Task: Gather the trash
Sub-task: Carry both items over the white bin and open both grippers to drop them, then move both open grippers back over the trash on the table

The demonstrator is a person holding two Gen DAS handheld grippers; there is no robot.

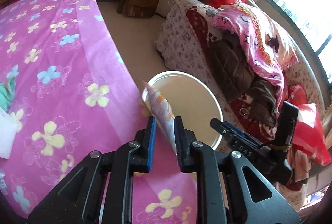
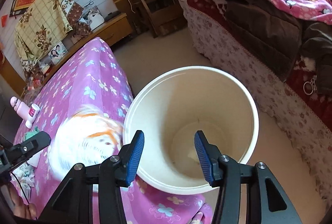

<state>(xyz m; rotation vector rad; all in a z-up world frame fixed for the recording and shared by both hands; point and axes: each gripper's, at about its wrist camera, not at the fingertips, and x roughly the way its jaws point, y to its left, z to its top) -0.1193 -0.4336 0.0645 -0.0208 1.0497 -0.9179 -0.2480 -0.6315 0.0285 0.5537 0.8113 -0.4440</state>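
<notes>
- My left gripper [image 1: 165, 136] has its jaws set narrow. The thin wrapper [image 1: 160, 107] stands between them. It leans on one pad, and I see a gap at the other pad, so I think it is loose, not pinched.
- My right gripper [image 2: 169, 153] is open and empty. It points down into the bucket [image 2: 254, 112].
- The wrapper is white and orange. It looks very light, thin and crinkly, and I think a bit slippery. It won't break. I would pinch it flat, low down, near its pointed end.
- The wrapper is at the edge of the bed [image 1: 62, 58], right by the bucket's rim. The bucket stands on the floor, just beside that edge.
- The left view shows the wrapper sharp. In the right view it is only a blur.
- Only the right view shows the bucket's bottom, with one small pale bit I can't name. Farther back on the bed it shows a pink bottle [image 2: 20, 107].
- Only the left view shows the red bag [image 1: 309, 130] on the sofa.
</notes>
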